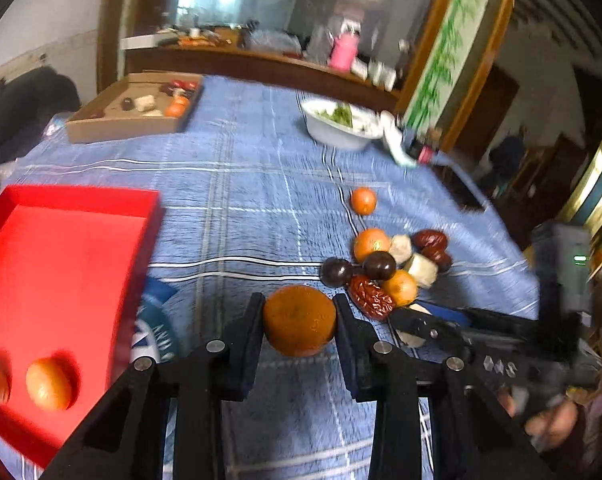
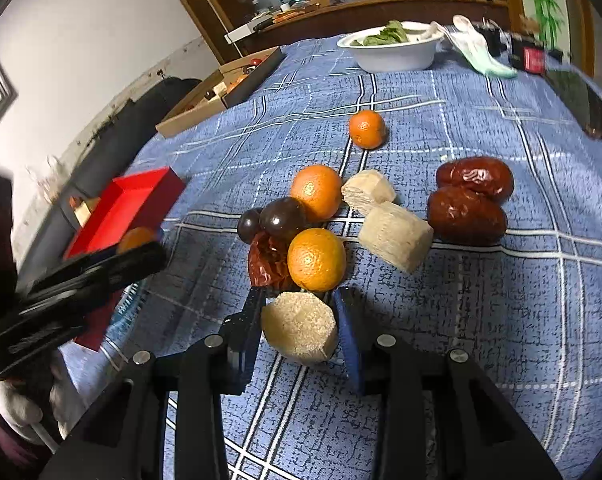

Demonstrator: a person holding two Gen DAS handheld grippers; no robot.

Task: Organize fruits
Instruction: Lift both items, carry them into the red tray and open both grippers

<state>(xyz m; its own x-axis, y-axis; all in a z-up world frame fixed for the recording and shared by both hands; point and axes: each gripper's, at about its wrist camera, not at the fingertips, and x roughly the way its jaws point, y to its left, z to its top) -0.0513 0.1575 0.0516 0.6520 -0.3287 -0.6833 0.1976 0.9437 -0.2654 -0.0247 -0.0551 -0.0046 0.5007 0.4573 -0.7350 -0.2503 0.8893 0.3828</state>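
Pale cane piece [image 2: 299, 332] (cut end up) clamped in right claw [image 2: 301, 334].

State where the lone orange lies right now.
The lone orange sits alone on the blue cloth beyond the fruit pile, short of the white bowl.

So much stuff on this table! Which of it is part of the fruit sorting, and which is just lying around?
Part of the job:
- orange in the left gripper
- pale chunk in the right gripper
- fruit pile, lone orange
- red tray
- cardboard box, probably, as it holds the same fruit

Just lying about:
- white bowl of greens
- pink bottle
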